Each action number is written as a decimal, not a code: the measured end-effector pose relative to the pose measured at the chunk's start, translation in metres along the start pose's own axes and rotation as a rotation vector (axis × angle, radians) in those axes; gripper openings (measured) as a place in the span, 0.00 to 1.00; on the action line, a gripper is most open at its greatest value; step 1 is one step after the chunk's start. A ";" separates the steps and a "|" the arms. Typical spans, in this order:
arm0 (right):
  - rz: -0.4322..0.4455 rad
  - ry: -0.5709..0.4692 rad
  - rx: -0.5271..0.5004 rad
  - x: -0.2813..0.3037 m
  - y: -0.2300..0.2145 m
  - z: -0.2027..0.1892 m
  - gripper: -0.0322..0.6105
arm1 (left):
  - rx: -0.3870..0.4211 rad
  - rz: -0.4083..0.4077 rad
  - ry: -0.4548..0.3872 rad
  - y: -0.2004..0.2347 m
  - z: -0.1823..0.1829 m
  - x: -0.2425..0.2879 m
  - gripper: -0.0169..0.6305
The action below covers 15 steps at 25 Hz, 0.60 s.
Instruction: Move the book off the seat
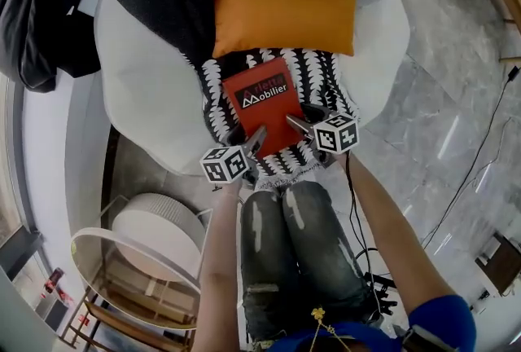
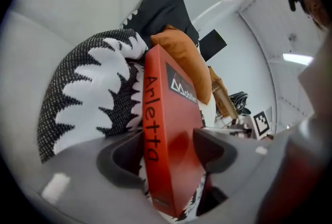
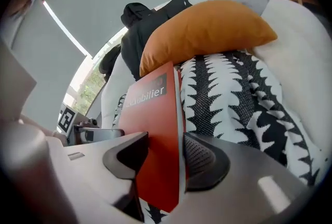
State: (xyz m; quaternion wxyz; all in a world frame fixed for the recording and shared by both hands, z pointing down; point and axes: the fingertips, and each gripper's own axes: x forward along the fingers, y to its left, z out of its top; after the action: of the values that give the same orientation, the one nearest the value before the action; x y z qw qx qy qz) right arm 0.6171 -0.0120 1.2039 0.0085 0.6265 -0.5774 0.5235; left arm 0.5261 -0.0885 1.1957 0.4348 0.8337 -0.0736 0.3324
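A red book (image 1: 264, 102) lies flat on the black-and-white patterned throw (image 1: 319, 73) that covers the white armchair's seat. My left gripper (image 1: 259, 134) stands at the book's near left corner. In the left gripper view the book (image 2: 171, 129) runs edge-on between the jaws of that gripper (image 2: 166, 153), which stand wide and do not squeeze it. My right gripper (image 1: 296, 124) is at the near right corner. In the right gripper view the book (image 3: 155, 129) sits between that gripper's (image 3: 163, 158) spread jaws, one over the cover and one by the edge.
An orange cushion (image 1: 283, 16) rests against the chair back just behind the book. A black jacket (image 1: 45, 8) hangs at the far left. A round white side table (image 1: 159, 232) stands left of the person's knees (image 1: 297, 244). Cables (image 1: 480, 155) trail over the marble floor.
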 end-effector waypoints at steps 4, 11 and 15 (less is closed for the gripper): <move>0.022 -0.011 0.031 -0.013 0.011 0.009 0.37 | -0.038 -0.010 -0.040 -0.010 0.007 -0.012 0.41; 0.042 -0.077 0.041 -0.097 0.087 0.075 0.36 | -0.042 -0.043 -0.139 -0.097 0.067 -0.093 0.39; 0.044 -0.103 -0.024 -0.173 0.159 0.129 0.36 | -0.040 -0.060 -0.211 -0.172 0.109 -0.167 0.39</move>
State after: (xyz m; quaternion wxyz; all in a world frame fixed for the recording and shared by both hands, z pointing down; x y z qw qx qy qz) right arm 0.6208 -0.0206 0.9357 -0.0253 0.6396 -0.5970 0.4836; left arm 0.5217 -0.0954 0.9323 0.4511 0.8569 -0.1005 0.2282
